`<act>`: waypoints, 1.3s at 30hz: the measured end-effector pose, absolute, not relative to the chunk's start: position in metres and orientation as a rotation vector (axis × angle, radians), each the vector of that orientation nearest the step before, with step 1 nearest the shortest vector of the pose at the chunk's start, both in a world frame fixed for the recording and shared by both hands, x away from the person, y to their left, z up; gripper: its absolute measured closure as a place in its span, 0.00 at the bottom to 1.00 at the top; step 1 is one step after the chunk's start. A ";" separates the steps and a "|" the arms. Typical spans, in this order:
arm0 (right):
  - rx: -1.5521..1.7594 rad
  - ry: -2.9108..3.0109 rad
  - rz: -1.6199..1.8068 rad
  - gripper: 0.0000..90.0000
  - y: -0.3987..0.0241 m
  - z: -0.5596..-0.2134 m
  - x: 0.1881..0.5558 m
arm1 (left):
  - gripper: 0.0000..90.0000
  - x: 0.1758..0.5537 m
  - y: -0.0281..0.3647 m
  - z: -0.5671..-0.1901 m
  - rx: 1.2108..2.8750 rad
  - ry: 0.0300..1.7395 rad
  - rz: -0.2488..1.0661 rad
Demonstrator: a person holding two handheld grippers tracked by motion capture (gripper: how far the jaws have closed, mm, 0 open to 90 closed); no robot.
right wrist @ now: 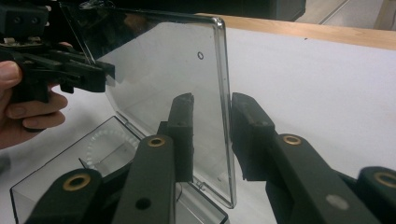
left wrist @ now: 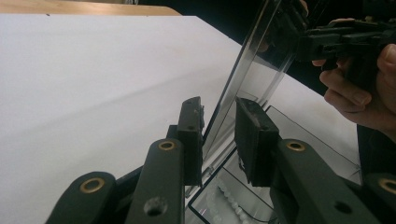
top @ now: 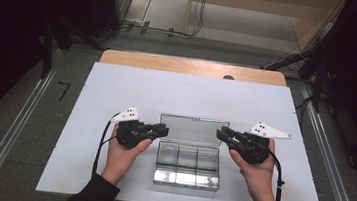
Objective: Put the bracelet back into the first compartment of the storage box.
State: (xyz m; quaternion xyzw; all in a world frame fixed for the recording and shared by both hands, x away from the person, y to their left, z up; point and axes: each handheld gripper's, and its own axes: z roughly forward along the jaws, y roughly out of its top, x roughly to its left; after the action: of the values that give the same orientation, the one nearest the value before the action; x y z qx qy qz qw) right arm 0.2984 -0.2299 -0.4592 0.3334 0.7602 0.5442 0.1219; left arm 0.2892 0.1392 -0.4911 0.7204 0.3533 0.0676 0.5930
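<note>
Both hands resting level on the table, left gripper [top: 162, 128] and right gripper [top: 223, 133] pointing inward, jaws straddling the upright clear lid [top: 193, 129] edges, narrowly parted, not pressing.

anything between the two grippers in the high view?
Yes: the clear box's raised lid spans from left gripper to right gripper in the high view.

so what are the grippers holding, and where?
Neither grips: the left gripper and right gripper each straddle a side edge of the clear box's raised lid, pads not pressing.
</note>
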 end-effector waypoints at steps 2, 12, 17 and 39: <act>0.974 2.225 1.595 0.77 -0.231 -0.460 0.298 | 0.80 0.289 0.139 -0.491 1.678 0.821 0.158; 0.961 2.224 1.599 0.77 -0.232 -0.460 0.294 | 0.69 0.288 0.141 -0.489 1.690 0.846 0.162; 0.956 2.221 1.599 0.77 -0.232 -0.460 0.292 | 0.69 0.284 0.147 -0.487 1.683 0.851 0.161; 0.939 2.218 1.608 0.75 -0.234 -0.463 0.283 | 1.00 0.261 0.156 -0.489 1.720 0.823 0.092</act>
State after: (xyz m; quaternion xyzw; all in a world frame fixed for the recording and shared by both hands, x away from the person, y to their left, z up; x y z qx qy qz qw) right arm 0.2833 -0.2341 -0.4626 0.3217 0.7601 0.5511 0.1224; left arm 0.2613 0.1556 -0.4893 0.7352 0.3518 0.0394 0.5780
